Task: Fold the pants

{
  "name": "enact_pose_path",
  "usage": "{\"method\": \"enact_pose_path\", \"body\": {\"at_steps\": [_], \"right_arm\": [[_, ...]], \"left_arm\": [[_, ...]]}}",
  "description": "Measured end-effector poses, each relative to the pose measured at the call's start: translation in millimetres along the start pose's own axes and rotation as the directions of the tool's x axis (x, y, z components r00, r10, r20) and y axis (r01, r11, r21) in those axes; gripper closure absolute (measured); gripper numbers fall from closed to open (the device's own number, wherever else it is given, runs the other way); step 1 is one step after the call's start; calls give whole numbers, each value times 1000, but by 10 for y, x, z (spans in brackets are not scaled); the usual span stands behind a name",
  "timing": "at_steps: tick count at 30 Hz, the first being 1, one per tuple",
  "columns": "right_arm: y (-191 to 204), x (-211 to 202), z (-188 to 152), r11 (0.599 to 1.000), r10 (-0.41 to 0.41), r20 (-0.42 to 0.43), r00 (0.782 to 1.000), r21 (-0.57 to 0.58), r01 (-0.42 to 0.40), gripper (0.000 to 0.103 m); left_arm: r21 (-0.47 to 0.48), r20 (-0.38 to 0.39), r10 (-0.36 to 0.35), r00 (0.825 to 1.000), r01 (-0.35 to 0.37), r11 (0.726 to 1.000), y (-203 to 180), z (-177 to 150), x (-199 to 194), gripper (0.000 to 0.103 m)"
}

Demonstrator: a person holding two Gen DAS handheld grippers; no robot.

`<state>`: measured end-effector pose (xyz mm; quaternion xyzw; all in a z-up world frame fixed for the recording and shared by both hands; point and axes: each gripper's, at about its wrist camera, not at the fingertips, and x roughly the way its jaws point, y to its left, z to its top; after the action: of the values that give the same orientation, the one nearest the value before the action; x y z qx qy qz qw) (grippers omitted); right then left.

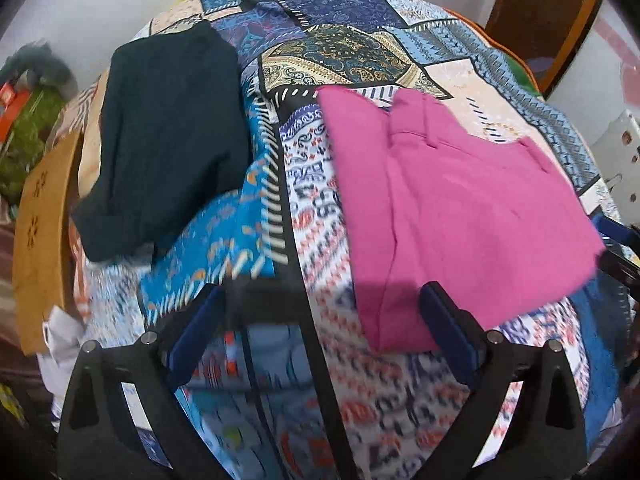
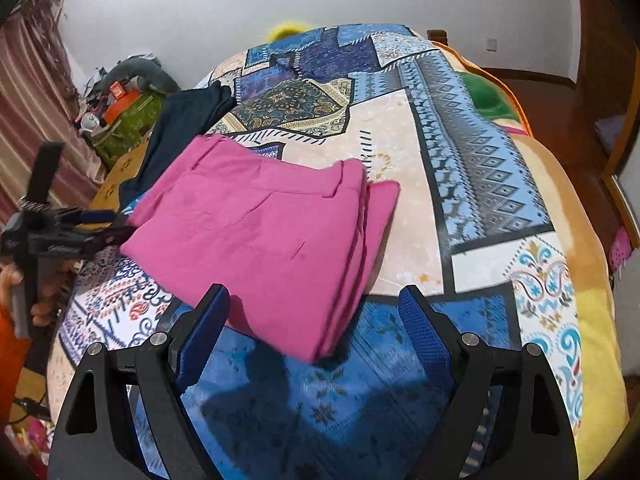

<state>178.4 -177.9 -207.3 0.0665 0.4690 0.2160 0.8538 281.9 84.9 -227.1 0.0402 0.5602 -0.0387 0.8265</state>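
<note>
The left gripper (image 1: 322, 312) has its jaws spread wide, the blue pads (image 1: 192, 332) well apart with nothing between them. The right gripper (image 2: 316, 316) is likewise spread wide and empty. In the right wrist view, the left gripper (image 2: 96, 226) reaches in from the left edge, held level.

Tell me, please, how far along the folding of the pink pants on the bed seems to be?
Nearly finished, it seems. Done: the pink pants lie in a compact stack of layers on the patterned bedspread. In hand: nothing; the left gripper and right gripper are both open and empty beside the stack. Left: perhaps only straightening the layer edges. A dark garment lies separately, apparently folded too.
</note>
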Motion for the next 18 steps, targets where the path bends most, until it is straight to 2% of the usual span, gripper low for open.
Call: {"method": "enact_pose_path", "body": {"at_steps": [3,5,6,8,9,10,11,12,15,18], "right_arm": [[-33,67,27,1000,5,-1,1000,9,-5,21],[-77,112,58,999,21,-10,1000,27,-21,29],[-93,127,79,999,26,-12,1000,30,-26,35],[-116,151,122,999,31,-13,999,35,-30,45],[-119,171,144,999,37,-16,999,37,-36,53],[-132,190,158,998,44,-21,999,40,-43,60],[-144,227,168,998,42,-33,999,42,-41,63],[-142,258,166,999,39,-42,998,35,-37,67],[-119,358,134,1000,27,-79,996,-9,-27,68],[-110,397,95,999,1,-91,996,-51,-6,68]], "left_arm": [[-19,27,-12,1000,12,1000,-27,-67,-79,10],[-21,53,-24,998,25,999,-66,-93,-156,28],[-20,63,-26,998,28,999,-84,-82,-175,33],[-10,80,-33,996,34,999,-132,-64,-220,57],[-4,79,-35,996,35,999,-159,-50,-212,64],[-2,72,-32,997,32,999,-164,-25,-179,76],[-4,57,-31,998,32,999,-179,-18,-129,81],[-8,54,-34,998,34,999,-173,-30,-107,81],[-3,61,-19,998,20,1000,-181,-60,-69,81],[3,61,55,997,-55,998,-191,-91,-43,81]]}}
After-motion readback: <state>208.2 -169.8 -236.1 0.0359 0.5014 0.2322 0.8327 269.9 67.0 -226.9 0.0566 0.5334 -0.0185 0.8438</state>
